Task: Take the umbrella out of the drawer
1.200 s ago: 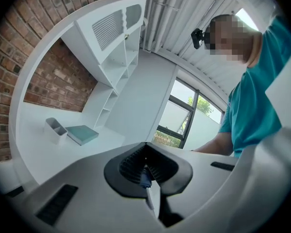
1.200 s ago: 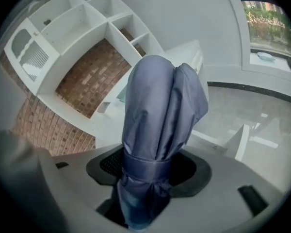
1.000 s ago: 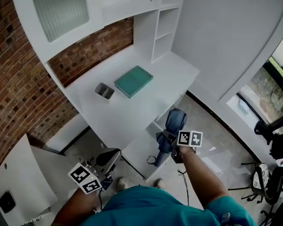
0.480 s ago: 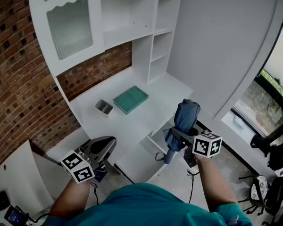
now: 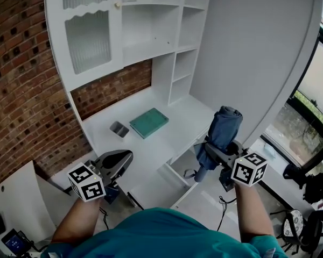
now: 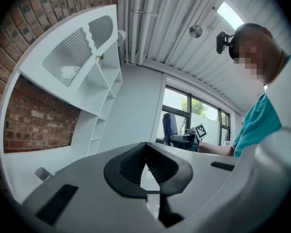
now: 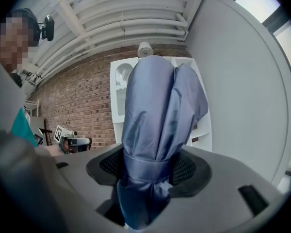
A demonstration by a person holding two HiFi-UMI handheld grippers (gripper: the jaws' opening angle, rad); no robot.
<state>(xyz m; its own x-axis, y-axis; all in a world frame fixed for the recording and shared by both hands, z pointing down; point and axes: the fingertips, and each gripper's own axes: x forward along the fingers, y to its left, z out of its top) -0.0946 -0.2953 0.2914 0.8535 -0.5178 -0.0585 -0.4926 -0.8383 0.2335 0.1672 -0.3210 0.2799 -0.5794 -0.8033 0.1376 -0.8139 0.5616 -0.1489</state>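
A folded blue umbrella [image 5: 223,129] stands nearly upright in the air above the open white drawer [image 5: 151,190], handle end and strap hanging below. My right gripper [image 5: 218,152] is shut on it around the strapped lower part. In the right gripper view the umbrella [image 7: 157,101] fills the middle, and the right gripper [image 7: 153,168] has a pad pressed on each side of it. My left gripper [image 5: 125,157] is held level at the left of the drawer. In the left gripper view the left gripper [image 6: 146,150] has its tips together and holds nothing.
A white desk [image 5: 167,141] with shelves and cabinets stands against a brick wall. On it lie a teal book [image 5: 149,122] and a small grey container [image 5: 119,129]. A white curved wall rises at the right, with windows and chairs beyond.
Both grippers have risen. The right one has lifted the umbrella well above the drawer and turned it more upright. The left one has stayed shut.
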